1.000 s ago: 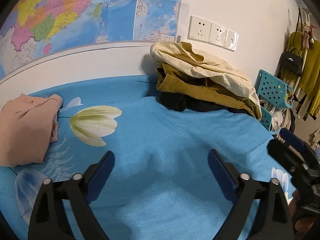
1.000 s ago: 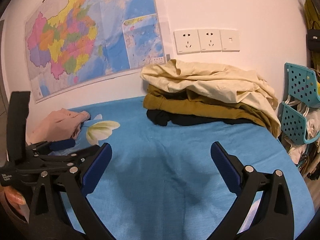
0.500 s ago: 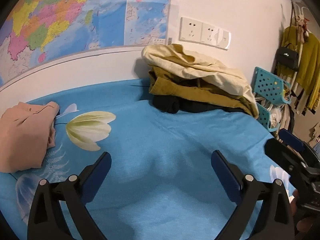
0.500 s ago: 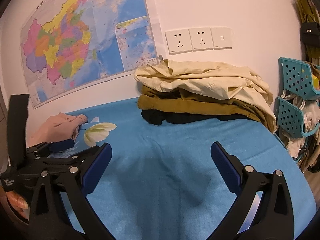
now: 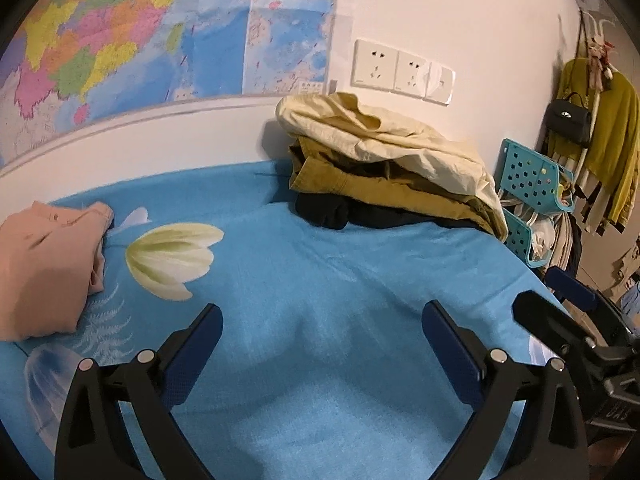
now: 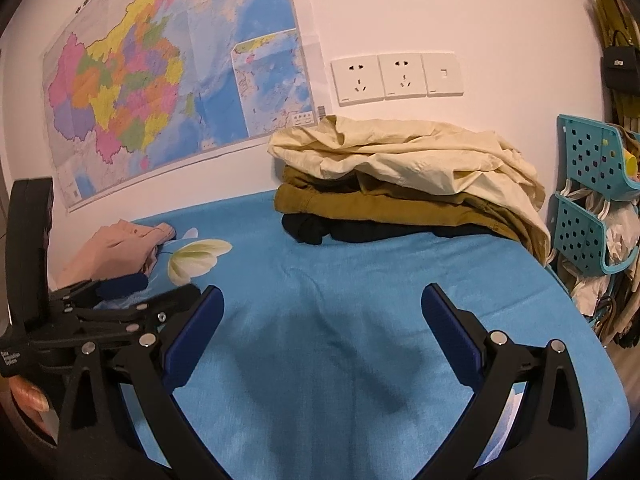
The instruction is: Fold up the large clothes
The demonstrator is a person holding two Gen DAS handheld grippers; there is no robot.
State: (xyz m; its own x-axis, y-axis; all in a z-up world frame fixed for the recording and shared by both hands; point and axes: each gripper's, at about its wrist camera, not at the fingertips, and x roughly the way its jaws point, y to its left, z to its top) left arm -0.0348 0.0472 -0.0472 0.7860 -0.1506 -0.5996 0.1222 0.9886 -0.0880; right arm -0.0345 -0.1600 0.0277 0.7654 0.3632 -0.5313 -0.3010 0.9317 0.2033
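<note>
Clothes lie in a pile (image 6: 404, 184) at the far side of the bed (image 6: 360, 320), against the white wall below the sockets (image 6: 396, 78): a cream garment (image 6: 400, 156) on top, an olive-brown one (image 6: 380, 204) under it, and a black one (image 6: 352, 230) at the bottom, touching the blue sheet. The left hand-held gripper (image 5: 320, 340) hangs above the blue sheet with its two blue-padded fingers (image 5: 196, 344) spread wide apart, and nothing is between them. The right hand-held gripper (image 6: 322, 324) is in the same state, wide open and holding nothing, above the middle of the bed and well apart from the pile. A folded pink garment (image 5: 44, 268) rests on the left part of the bed, just beside a printed white flower (image 5: 172, 256) on the sheet. A colored map (image 6: 160, 80) is fixed on the wall to the left of the sockets. To the right of the bed stands a teal plastic rack (image 6: 592, 200) with holes, and in the left wrist view yellow-green clothes (image 5: 608, 152) and a black handbag (image 5: 568, 122) hang beyond it.
</note>
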